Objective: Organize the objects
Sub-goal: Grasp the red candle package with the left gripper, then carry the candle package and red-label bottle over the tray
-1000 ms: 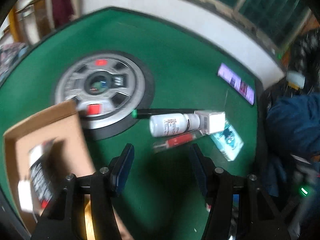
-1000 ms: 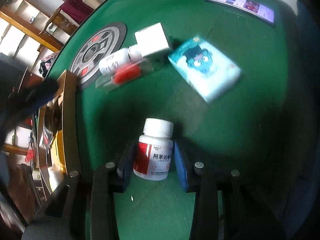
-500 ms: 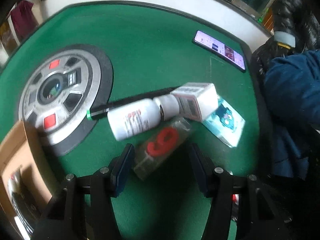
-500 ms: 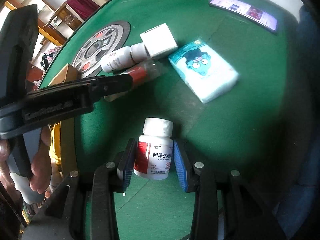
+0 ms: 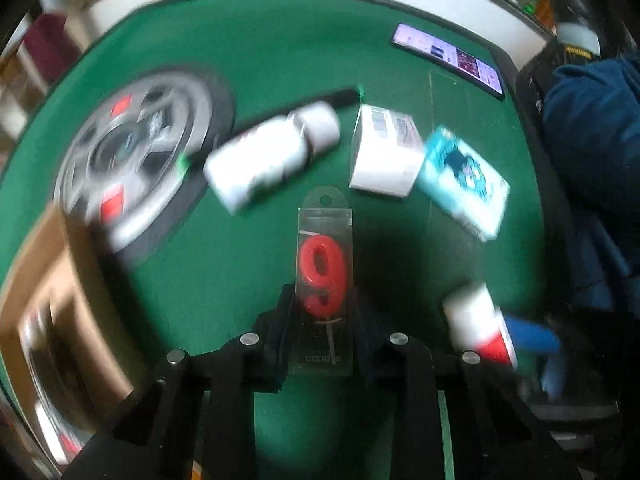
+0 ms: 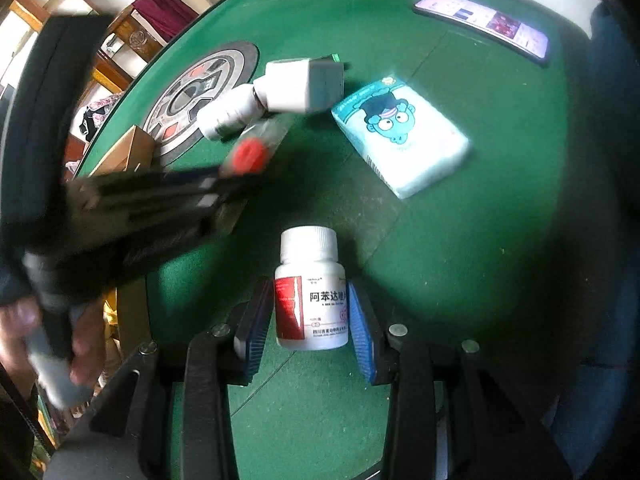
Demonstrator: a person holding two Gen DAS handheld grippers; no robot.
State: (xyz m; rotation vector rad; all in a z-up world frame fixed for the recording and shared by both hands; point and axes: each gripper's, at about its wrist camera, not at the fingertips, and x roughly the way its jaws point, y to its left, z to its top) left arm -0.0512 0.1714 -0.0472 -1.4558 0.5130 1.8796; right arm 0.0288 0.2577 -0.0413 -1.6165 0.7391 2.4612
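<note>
Lying lengthwise between the closing left claw's (image 5: 322, 312) pads: clear plastic packet holding a red nine-shaped candle (image 5: 323, 276), hang-tab pointing away.

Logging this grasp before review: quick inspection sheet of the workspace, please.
Surface: green felt table with a round grey centre panel.
Job's things: number 9 candle pack; upright pill bottle; lying white bottle; white box; blue tissue pack; black pen; cardboard box at table edge.
Clutter: lit phone.
Grippers: left gripper closing, pads against the candle pack; right gripper around the pill bottle, pads at its sides.
Cables: nothing seen.
Surroundings: wooden shelving, dark red cloth, person's blue sleeve.
</note>
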